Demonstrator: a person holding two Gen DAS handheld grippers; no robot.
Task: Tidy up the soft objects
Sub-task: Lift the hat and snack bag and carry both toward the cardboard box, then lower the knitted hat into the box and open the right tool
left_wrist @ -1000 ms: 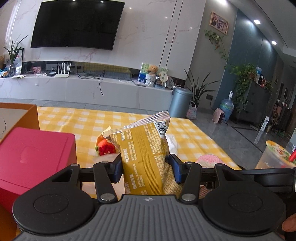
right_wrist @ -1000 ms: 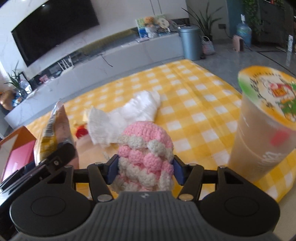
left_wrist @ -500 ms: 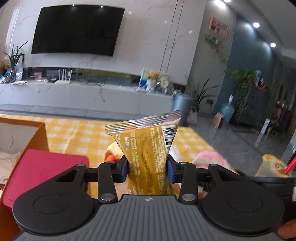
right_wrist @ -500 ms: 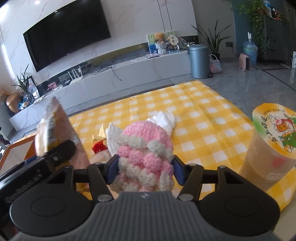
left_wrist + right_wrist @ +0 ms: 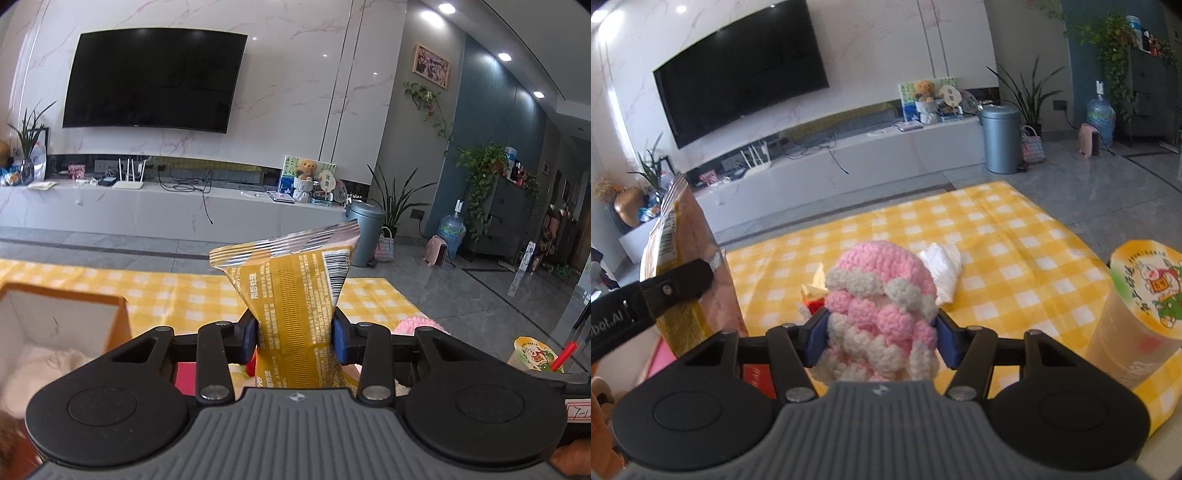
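My left gripper [image 5: 294, 339] is shut on a yellow snack bag [image 5: 295, 291] and holds it upright above the table; the bag also shows at the left of the right wrist view [image 5: 679, 266]. My right gripper [image 5: 879, 341] is shut on a pink and white crocheted toy [image 5: 881, 295], lifted over the yellow checked cloth [image 5: 997, 236]. A white crumpled plastic bag [image 5: 942, 266] and a small red and yellow item [image 5: 812, 299] lie on the cloth behind the toy. An open orange box [image 5: 62, 317] with white soft things inside is at my left.
A sealed drink cup [image 5: 1141, 310] with a printed lid stands at the right on the cloth. A red box [image 5: 184, 376] sits below the left gripper beside the orange box. A TV wall, low cabinet and bin [image 5: 1001, 138] are far behind.
Both grippers have risen with their loads. The left gripper has closed tighter on the snack bag, and the orange box's inside has come into view.
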